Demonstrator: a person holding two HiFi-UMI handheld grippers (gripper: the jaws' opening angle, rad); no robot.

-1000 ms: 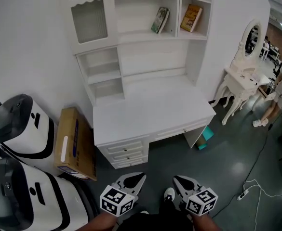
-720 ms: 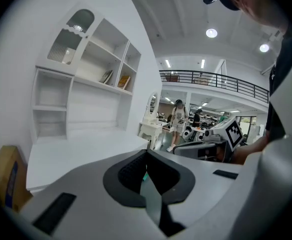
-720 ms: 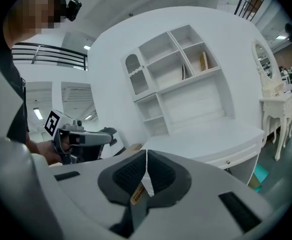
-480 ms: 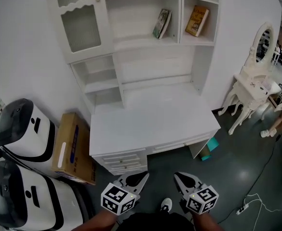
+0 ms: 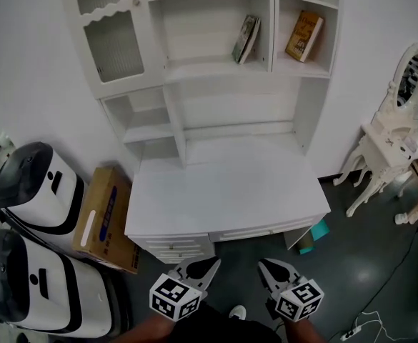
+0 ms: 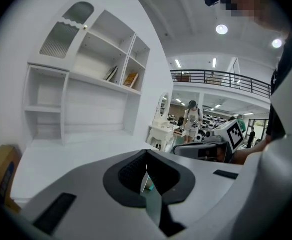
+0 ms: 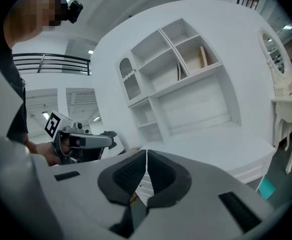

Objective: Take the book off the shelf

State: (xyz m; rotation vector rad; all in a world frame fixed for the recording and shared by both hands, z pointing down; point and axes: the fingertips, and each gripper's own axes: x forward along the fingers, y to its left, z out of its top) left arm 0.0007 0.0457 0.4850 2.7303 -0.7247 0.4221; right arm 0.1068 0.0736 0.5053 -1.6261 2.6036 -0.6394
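A desk (image 5: 223, 191) stands against the wall, with a shelf unit (image 5: 216, 70) on its back edge. In neighbouring upper compartments lean a left book (image 5: 246, 39) and a right book (image 5: 304, 36). A cardboard box (image 5: 105, 216) sits on the floor left of the desk — a dressing table (image 5: 391, 148) stands to its right.

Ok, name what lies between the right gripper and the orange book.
Head view: the white desk, its top bare, between right gripper and orange book.
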